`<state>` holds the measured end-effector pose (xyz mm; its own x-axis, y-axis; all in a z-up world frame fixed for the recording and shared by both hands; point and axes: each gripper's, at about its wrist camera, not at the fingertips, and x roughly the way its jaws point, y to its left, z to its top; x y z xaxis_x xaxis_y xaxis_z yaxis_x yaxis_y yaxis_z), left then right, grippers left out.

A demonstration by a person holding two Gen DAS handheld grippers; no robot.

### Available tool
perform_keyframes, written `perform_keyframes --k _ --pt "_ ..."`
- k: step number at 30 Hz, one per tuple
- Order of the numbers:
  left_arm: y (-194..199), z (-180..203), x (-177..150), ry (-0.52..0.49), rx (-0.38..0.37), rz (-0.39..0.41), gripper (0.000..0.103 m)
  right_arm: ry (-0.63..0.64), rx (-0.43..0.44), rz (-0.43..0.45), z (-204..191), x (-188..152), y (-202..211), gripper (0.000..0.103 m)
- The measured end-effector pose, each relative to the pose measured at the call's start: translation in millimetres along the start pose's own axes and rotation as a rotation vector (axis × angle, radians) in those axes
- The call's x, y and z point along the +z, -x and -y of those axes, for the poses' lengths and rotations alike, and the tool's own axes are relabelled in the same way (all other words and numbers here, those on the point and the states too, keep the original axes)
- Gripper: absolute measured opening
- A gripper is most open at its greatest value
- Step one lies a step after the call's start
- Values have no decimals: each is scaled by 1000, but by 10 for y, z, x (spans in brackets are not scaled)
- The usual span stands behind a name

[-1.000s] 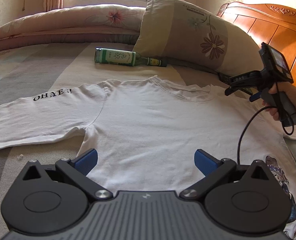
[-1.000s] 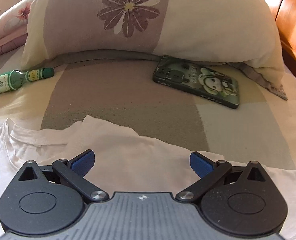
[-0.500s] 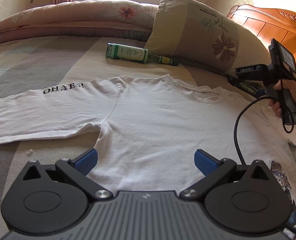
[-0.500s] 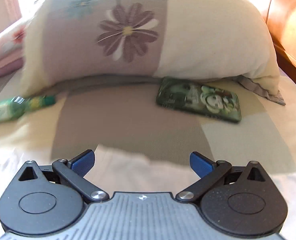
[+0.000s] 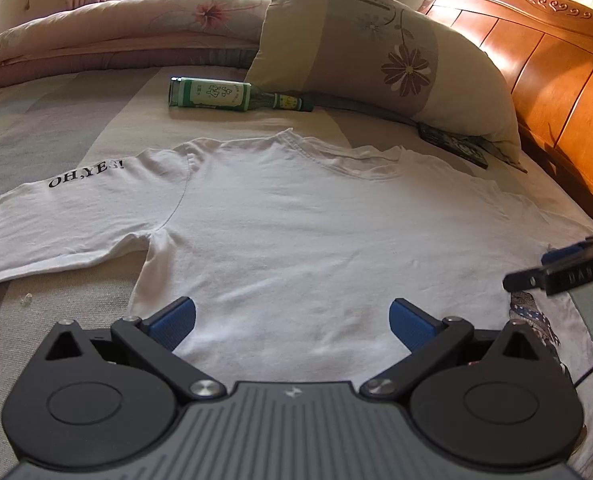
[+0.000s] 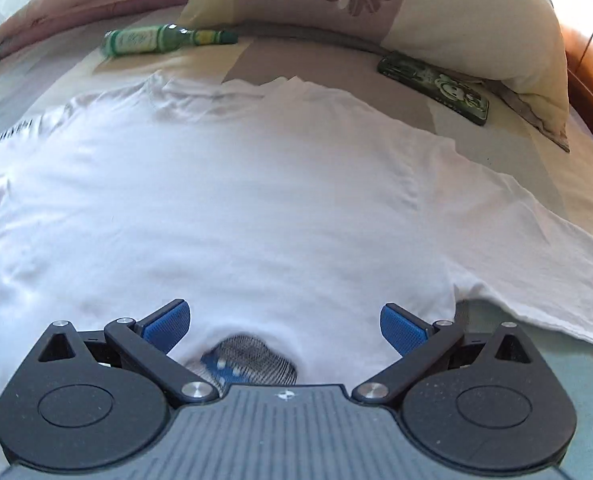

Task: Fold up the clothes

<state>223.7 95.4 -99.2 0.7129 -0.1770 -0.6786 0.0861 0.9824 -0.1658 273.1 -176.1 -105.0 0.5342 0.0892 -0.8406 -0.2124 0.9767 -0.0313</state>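
On the bed (image 5: 96, 120), flat: white shirt (image 5: 296, 232), unfolded. Left gripper (image 5: 292, 318) and right gripper (image 6: 284, 322), jaws spread wide, empty. Risks: pinching bedsheet along with hem; dragging a sleeve into bottle (image 5: 216, 96) or phone (image 6: 436, 84).

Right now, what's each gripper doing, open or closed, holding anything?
Left gripper: open, holding nothing, above the white shirt.
Right gripper: open, holding nothing, above the same shirt.
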Motion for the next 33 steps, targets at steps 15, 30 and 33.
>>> perform_keyframes --k 15,30,33 --pt "-87 226 -91 -66 -35 -39 102 41 83 197 -480 -1141 437 103" --pt "-100 252 -95 -70 -31 -33 102 8 34 159 -352 -1611 827 103" --pt "-75 255 -90 -72 -34 -26 102 -1 18 138 -343 -1655 895 103"
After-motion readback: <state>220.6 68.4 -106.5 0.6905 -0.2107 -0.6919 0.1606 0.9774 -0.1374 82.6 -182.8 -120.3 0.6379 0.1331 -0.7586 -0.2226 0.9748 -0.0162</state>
